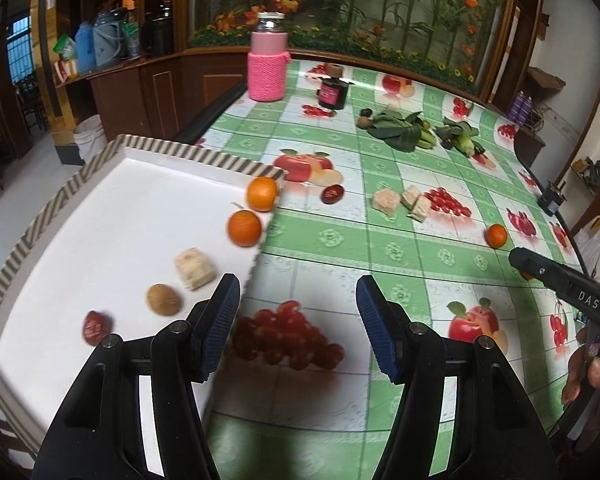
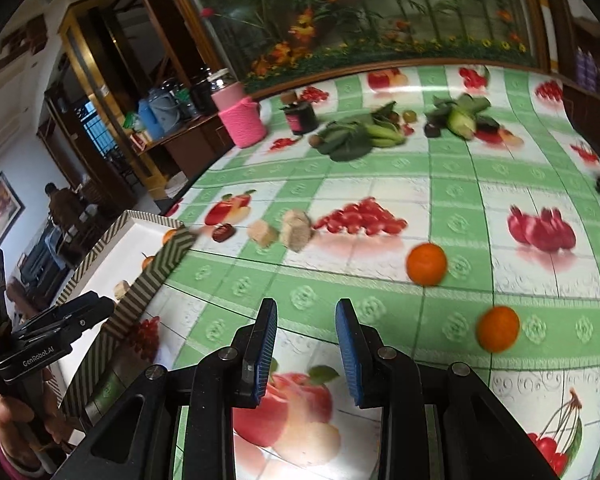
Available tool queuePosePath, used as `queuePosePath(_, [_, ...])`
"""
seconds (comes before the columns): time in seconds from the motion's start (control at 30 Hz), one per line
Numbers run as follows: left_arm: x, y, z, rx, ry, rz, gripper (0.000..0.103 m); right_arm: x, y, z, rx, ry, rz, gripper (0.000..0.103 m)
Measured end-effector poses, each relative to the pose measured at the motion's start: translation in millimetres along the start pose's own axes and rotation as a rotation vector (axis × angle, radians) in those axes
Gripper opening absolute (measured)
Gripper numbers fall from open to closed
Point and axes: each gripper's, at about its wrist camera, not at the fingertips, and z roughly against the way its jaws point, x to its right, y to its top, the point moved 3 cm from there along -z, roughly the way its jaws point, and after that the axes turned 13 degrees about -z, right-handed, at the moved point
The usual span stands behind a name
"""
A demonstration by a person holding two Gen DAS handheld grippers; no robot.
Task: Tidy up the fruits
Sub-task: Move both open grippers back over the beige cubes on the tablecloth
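Both tools spread, empty — left tool (image 1: 298, 320) by the tray (image 1: 80, 184), right tool (image 2: 306, 344) near two oranges (image 2: 426, 263)

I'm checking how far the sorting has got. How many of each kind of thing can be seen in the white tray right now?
Oranges: 2
Beige cube: 1
Brown round fruit: 1
Red date: 1
Total visible in the tray: 5

"GenRobot.AI" on left tongs (image 2: 100, 306)
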Motion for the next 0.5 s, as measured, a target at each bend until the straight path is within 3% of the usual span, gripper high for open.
queuePosePath(0.5, [26, 20, -37, -0.075, -0.053, -0.039, 0.061, 5, 4, -11, -0.023, 0.004, 0.011, 0.03])
